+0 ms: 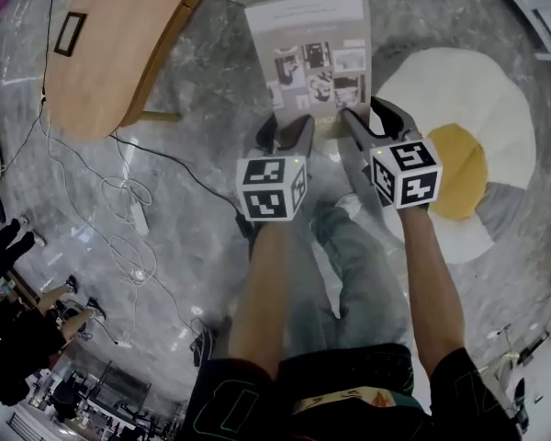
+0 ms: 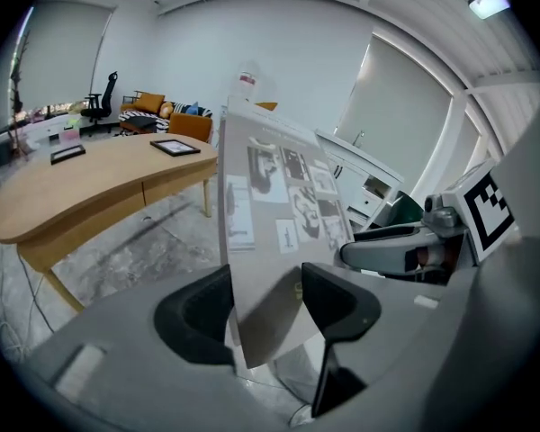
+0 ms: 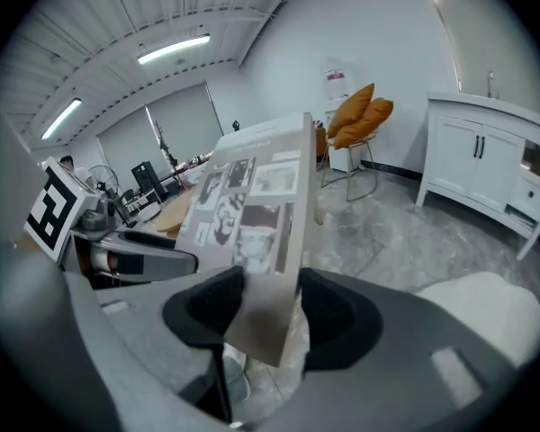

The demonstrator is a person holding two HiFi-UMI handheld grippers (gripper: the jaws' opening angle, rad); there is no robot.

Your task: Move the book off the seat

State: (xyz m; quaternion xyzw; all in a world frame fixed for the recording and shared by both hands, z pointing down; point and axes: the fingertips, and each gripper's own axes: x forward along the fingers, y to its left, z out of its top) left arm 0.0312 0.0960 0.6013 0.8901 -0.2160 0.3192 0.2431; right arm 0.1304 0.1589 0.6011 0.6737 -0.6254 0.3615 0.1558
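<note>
The book (image 1: 310, 58) hangs in the air at upper centre of the head view. It is over grey floor (image 1: 211, 90), between the wooden surface (image 1: 119, 44) at upper left and the egg-shaped cushion (image 1: 468, 108) at right. This looks like the carry step. Next, both grippers should travel together to a set-down spot so the book does not twist. Its long axis runs up the frame, cover facing the camera. The left gripper (image 1: 287, 129) and right gripper (image 1: 372, 118) have their jaws clenched on its near edge.

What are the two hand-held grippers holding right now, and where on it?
The thin grey photo-covered book: left hand-held gripper and right hand-held gripper clamp its near edge.
</note>
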